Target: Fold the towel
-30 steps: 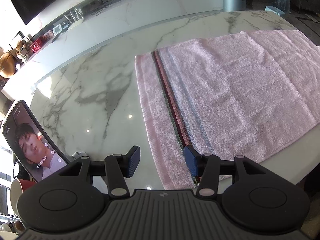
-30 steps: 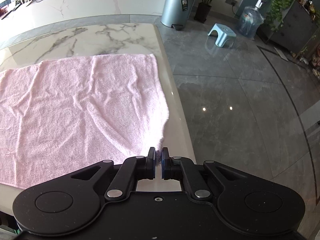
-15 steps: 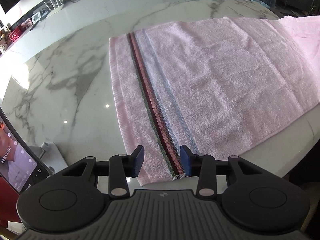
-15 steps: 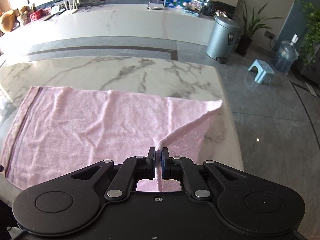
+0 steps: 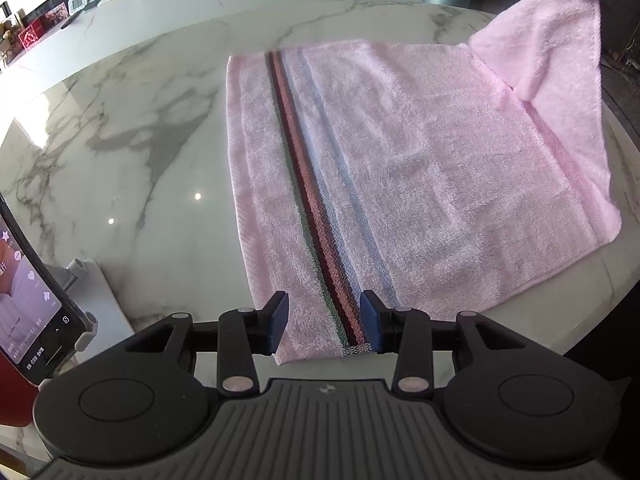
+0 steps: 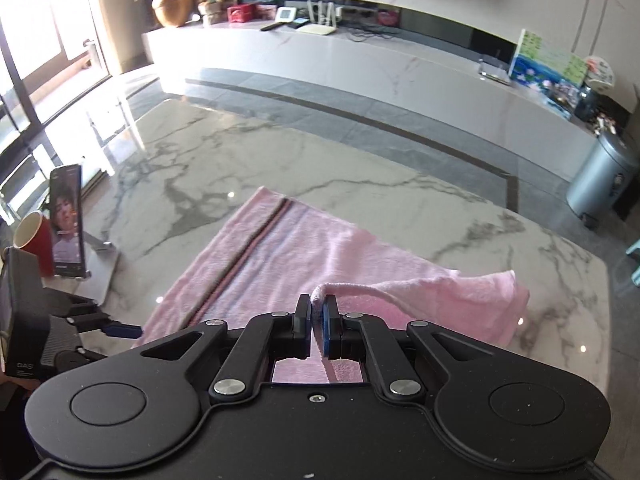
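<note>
The towel [image 6: 320, 256] corner is clamped in the right gripper [image 6: 318, 320] for folding over; the left gripper [image 5: 324, 322] is held apart, straddling the striped corner on the counter [image 5: 140, 140].

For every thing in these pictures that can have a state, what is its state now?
Pink towel: flat on the marble table, one corner lifted and folding over.
Right gripper: jaws shut on the lifted towel corner.
Left gripper: jaws open, astride the striped near corner.
Phone: upright on its stand, screen lit.
Red cup: upright.
</note>
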`<action>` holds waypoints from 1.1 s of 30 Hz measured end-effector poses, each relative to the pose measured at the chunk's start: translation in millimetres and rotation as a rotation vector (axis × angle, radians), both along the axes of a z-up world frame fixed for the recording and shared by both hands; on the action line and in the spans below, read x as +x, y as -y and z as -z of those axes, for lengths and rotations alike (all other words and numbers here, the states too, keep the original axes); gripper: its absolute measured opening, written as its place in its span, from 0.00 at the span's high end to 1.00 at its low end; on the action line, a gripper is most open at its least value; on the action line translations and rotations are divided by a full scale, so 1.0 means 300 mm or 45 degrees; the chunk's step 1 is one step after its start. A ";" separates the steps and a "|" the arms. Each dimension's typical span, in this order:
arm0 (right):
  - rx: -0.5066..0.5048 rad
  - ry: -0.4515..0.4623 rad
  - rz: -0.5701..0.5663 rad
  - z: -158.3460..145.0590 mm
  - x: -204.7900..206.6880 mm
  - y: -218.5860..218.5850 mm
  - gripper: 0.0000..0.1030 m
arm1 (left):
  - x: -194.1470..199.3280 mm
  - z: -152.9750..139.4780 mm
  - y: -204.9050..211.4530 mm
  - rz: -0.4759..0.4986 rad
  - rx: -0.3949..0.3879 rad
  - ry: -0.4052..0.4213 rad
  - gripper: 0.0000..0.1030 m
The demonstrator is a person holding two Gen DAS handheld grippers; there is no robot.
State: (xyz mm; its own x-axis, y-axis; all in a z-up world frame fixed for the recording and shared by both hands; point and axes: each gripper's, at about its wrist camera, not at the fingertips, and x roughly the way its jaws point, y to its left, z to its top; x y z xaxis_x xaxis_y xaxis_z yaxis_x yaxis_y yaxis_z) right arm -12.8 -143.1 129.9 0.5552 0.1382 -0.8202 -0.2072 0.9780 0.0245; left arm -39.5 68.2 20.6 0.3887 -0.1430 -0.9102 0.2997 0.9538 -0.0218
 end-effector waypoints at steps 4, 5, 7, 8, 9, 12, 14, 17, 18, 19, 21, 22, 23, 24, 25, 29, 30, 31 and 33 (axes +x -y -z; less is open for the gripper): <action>0.045 -0.089 -0.087 0.104 0.030 -0.113 0.97 | -0.005 -0.006 0.000 0.007 -0.009 0.008 0.64; 0.054 -0.107 -0.096 0.127 0.033 -0.130 0.97 | -0.004 -0.007 -0.001 0.008 -0.011 0.008 0.63; 0.066 -0.139 -0.108 0.165 0.040 -0.155 0.97 | -0.005 -0.008 -0.002 0.009 -0.013 0.009 0.63; 0.072 -0.155 -0.110 0.187 0.043 -0.164 0.96 | -0.006 -0.008 -0.002 0.010 -0.013 0.010 0.63; 0.077 -0.181 -0.115 0.218 0.050 -0.175 0.96 | -0.005 -0.007 -0.002 0.011 -0.011 0.008 0.63; 0.085 -0.222 -0.119 0.269 0.050 -0.181 0.95 | -0.004 -0.004 -0.001 0.012 -0.006 0.002 0.63; 0.088 -0.243 -0.118 0.300 0.050 -0.183 0.95 | -0.002 -0.001 -0.001 0.012 -0.004 -0.002 0.63; 0.108 -0.266 -0.106 0.329 0.048 -0.171 0.90 | 0.000 0.002 0.000 0.014 -0.001 -0.007 0.63; 0.117 -0.276 -0.100 0.338 0.047 -0.163 0.88 | 0.001 0.003 0.000 0.015 -0.002 -0.008 0.63; 0.120 -0.283 -0.094 0.345 0.047 -0.156 0.85 | 0.001 0.004 0.000 0.016 -0.002 -0.009 0.63; 0.126 -0.296 -0.089 0.358 0.043 -0.140 0.78 | 0.001 0.004 0.001 0.019 -0.002 -0.010 0.63; 0.127 -0.299 -0.085 0.360 0.042 -0.133 0.77 | 0.002 0.005 0.001 0.019 -0.005 -0.011 0.63; 0.124 -0.301 -0.083 0.363 0.040 -0.125 0.77 | 0.002 0.003 0.001 0.020 -0.013 -0.011 0.63; 0.114 -0.303 -0.079 0.367 0.037 -0.115 0.77 | 0.003 0.000 0.000 0.020 -0.020 -0.011 0.63; 0.097 -0.306 -0.074 0.372 0.033 -0.105 0.77 | 0.005 -0.003 -0.001 0.023 -0.031 -0.006 0.63; 0.037 -0.323 -0.048 0.399 0.013 -0.046 0.77 | 0.015 -0.021 0.013 0.042 -0.056 0.029 0.60; 0.021 -0.328 -0.044 0.408 0.001 -0.032 0.77 | 0.022 -0.027 0.019 0.042 -0.076 0.035 0.56; 0.005 -0.333 -0.041 0.416 -0.012 -0.017 0.77 | 0.028 -0.033 0.024 0.043 -0.096 0.042 0.55; -0.026 -0.345 -0.037 0.437 -0.041 0.020 0.77 | 0.045 -0.038 0.036 0.043 -0.135 0.044 0.53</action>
